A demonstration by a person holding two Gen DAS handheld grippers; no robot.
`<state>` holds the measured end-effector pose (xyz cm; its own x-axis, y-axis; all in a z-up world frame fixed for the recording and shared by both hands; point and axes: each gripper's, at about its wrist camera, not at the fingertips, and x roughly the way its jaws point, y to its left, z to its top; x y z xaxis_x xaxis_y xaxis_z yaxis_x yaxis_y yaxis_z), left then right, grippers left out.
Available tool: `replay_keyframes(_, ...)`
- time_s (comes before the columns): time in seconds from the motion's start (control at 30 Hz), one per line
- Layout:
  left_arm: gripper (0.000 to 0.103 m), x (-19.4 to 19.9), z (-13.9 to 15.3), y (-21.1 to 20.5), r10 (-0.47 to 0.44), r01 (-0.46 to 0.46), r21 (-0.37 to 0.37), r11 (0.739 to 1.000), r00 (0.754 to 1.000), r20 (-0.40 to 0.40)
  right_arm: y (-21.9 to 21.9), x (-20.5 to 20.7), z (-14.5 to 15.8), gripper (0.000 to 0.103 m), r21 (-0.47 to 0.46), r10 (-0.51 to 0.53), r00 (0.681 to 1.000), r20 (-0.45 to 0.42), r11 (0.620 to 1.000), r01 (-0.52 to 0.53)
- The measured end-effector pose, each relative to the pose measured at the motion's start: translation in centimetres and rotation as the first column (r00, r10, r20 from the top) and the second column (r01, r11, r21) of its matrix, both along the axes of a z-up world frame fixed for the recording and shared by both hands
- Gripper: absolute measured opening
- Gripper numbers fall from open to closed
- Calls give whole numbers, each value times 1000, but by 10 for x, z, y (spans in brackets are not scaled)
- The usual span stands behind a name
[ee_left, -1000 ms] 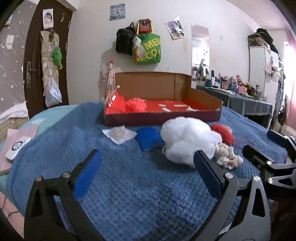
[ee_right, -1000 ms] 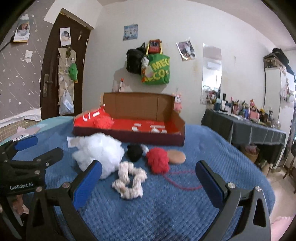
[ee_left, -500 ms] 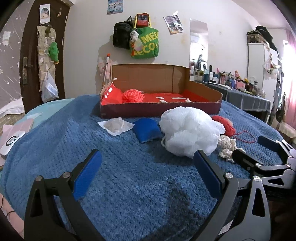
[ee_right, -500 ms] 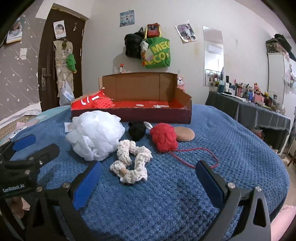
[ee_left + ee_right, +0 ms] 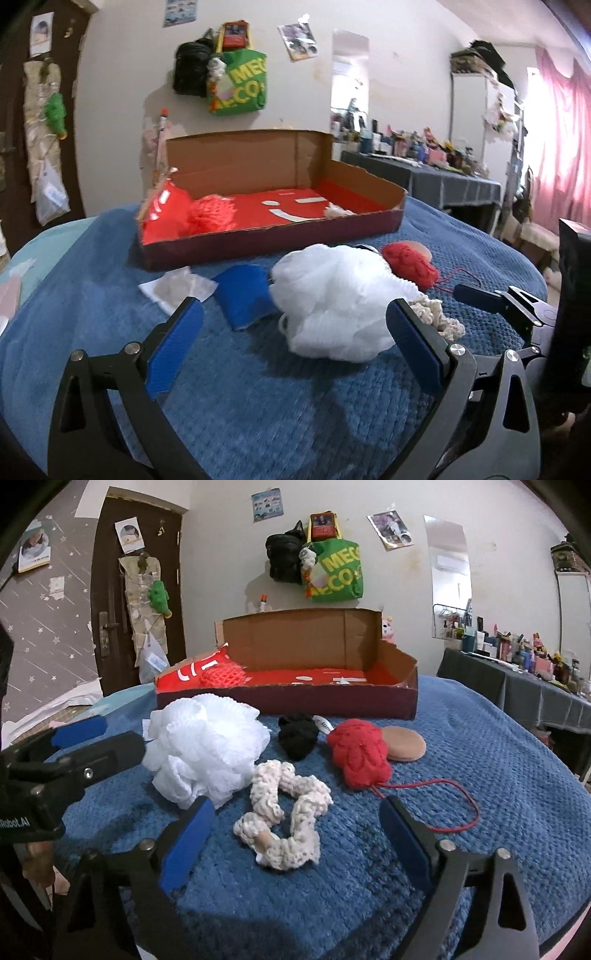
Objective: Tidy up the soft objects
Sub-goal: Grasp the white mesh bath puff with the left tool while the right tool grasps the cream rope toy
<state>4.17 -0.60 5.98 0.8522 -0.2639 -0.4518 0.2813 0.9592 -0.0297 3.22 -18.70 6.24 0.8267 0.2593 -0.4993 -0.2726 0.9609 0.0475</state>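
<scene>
Both my tongs nearing soft pile since second ago. Right tongs [image 5: 295, 834] closing, nothing pinched yet, cream crochet scrunchie [image 5: 284, 816] lying between pads on blue bed blanket [image 5: 498, 775]. Left tongs [image 5: 295, 347] gaping wide, empty, facing white mesh puff [image 5: 332, 299]. Cardboard box [image 5: 273, 236] waiting behind pile. Risk, I am judging: pads snagging blanket knit or red yarn tail [image 5: 443, 794], dragging red yarn ball [image 5: 358, 753] along.

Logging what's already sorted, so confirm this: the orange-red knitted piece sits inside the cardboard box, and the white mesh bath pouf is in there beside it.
Not quite. The orange-red knitted piece is inside the cardboard box, but the white mesh bath pouf lies outside it, on the blue blanket in front of the box. The right wrist view shows this.
</scene>
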Motion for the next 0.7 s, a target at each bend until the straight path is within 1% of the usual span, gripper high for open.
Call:
replay_keyframes(0.07, 101, 8, -1, -3, -18, 18, -1, 1000, 1000, -20, -1, 3, -1, 86, 4, 3, 1000, -5, 1000, -3)
replay_keyframes(0.13, 101, 16, -3, -6, -34, 34, -6, 999, 998, -44, -1, 6, -3, 81, 8, 11, 1000, -15, 1000, -11)
replay_keyframes(0.2, 101, 21, -3, -9, -51, 50, -15, 999, 997, -58, -2, 8, -5, 73, 12, 18, 1000, -22, 1000, -17)
replay_keyframes(0.33, 101, 26, -3, -17, -85, 85, -9, 996, 994, -67, -3, 11, -9, 71, 26, 33, 999, -34, 999, -33)
replay_keyframes(0.4, 100, 27, -4, -22, -101, 101, -2, 995, 993, -67, -3, 12, -10, 66, 26, 38, 999, -34, 999, -38)
replay_keyframes(0.47, 100, 29, -4, -27, -112, 113, 13, 994, 991, -72, -3, 12, -11, 65, 25, 46, 998, -34, 999, -45)
replay_keyframes(0.57, 99, 34, -7, -32, -117, 120, 24, 992, 988, -97, -3, 11, -12, 59, 26, 56, 998, -28, 998, -55)
replay_keyframes(0.6, 92, 35, -8, -33, -114, 118, 27, 993, 988, -101, -3, 11, -13, 57, 25, 60, 998, -29, 998, -59)
replay_keyframes(0.63, 80, 36, -9, -34, -109, 113, 33, 993, 988, -109, -3, 10, -13, 55, 27, 65, 997, -27, 998, -65)
replay_keyframes(0.67, 74, 38, -10, -35, -110, 114, 30, 993, 987, -117, -3, 10, -13, 48, 29, 70, 997, -26, 997, -69)
replay_keyframes(0.7, 66, 39, -11, -34, -113, 117, 21, 993, 985, -131, -3, 9, -13, 42, 30, 76, 997, -25, 997, -75)
